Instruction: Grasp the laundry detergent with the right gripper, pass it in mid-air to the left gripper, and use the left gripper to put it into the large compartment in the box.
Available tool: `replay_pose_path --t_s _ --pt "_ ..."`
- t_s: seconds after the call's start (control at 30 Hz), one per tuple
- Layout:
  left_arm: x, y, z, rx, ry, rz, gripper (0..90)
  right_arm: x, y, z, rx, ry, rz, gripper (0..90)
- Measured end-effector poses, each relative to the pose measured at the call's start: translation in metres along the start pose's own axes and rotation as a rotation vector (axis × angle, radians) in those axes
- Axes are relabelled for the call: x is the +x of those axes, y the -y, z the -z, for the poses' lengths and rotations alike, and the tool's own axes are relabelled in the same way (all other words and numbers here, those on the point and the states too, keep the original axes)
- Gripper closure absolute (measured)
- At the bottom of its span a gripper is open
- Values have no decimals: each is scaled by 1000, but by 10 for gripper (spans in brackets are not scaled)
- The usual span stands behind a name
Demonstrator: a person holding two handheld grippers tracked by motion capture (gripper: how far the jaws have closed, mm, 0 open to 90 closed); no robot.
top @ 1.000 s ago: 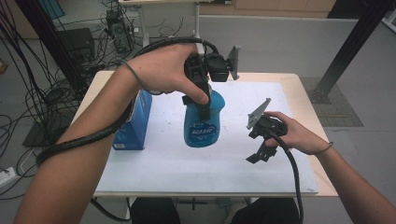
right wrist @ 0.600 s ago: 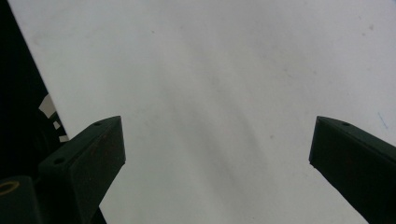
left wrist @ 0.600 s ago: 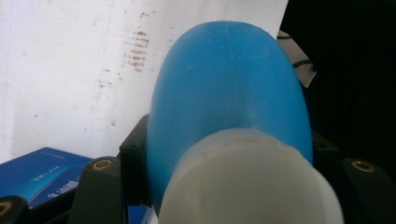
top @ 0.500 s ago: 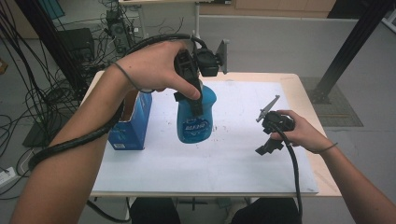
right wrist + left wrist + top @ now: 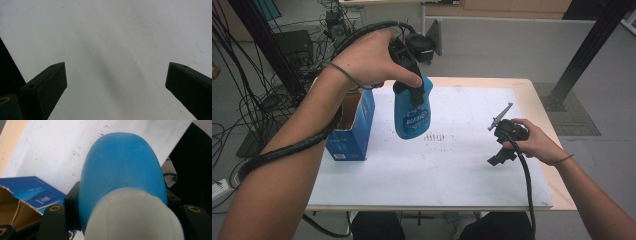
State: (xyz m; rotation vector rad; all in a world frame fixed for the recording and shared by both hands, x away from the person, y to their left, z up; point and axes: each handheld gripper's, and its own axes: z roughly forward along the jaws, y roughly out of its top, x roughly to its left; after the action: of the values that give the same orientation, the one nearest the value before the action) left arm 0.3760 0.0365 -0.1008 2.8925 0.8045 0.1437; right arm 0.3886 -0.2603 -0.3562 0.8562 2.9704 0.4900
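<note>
The left gripper (image 5: 409,82) has its fingers clamped on a blue bottle (image 5: 412,112), held up in the air above the counter (image 5: 532,100), just right of an open blue carton (image 5: 352,127). In the left gripper view the bottle (image 5: 122,177) sits so close that its white cap end (image 5: 132,215) blocks most of the frame, and the fingers (image 5: 53,220) peek out only at its sides. The label print is too small to read from above. The person's hand covers most of the left gripper body, and the carton's inside is mostly dark.

The right gripper (image 5: 502,140) rests low over the right half of the counter with its fingers (image 5: 47,85) spread wide apart, nothing between them, just white sheet (image 5: 112,37) in front.

The counter is pale wood with a big white sheet (image 5: 452,170) over it, speckled with small dark marks near the middle. Around it there's grey floor, a tangle of black cables (image 5: 252,100) at the left, and a dark slanted post (image 5: 587,45) at the right
</note>
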Motion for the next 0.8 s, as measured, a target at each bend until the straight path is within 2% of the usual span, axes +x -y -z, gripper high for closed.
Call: replay_pose_path --t_s 0.1,0.2,0.3,0.37,0.57,0.73,0.8 --pt "8 1 3 -7 8 41 380 -1 0 0 0 -2 -5 38" --pt "18 4 5 -16 8 102 380 -1 0 -1 -5 -4 -6 37" --pt "28 8 9 -32 -11 166 380 -1 0 -1 -4 -3 -6 37" --pt "38 13 13 -47 -15 222 379 -2 0 0 -5 2 -9 37" --pt "59 26 19 -58 -36 333 380 -3 0 -1 -8 3 -13 38" --pt "78 38 24 -76 -41 446 380 -3 -1 -1 -6 6 -15 37" --pt "84 43 26 -77 -58 478 380 -3 -1 -1 -6 6 -14 36"
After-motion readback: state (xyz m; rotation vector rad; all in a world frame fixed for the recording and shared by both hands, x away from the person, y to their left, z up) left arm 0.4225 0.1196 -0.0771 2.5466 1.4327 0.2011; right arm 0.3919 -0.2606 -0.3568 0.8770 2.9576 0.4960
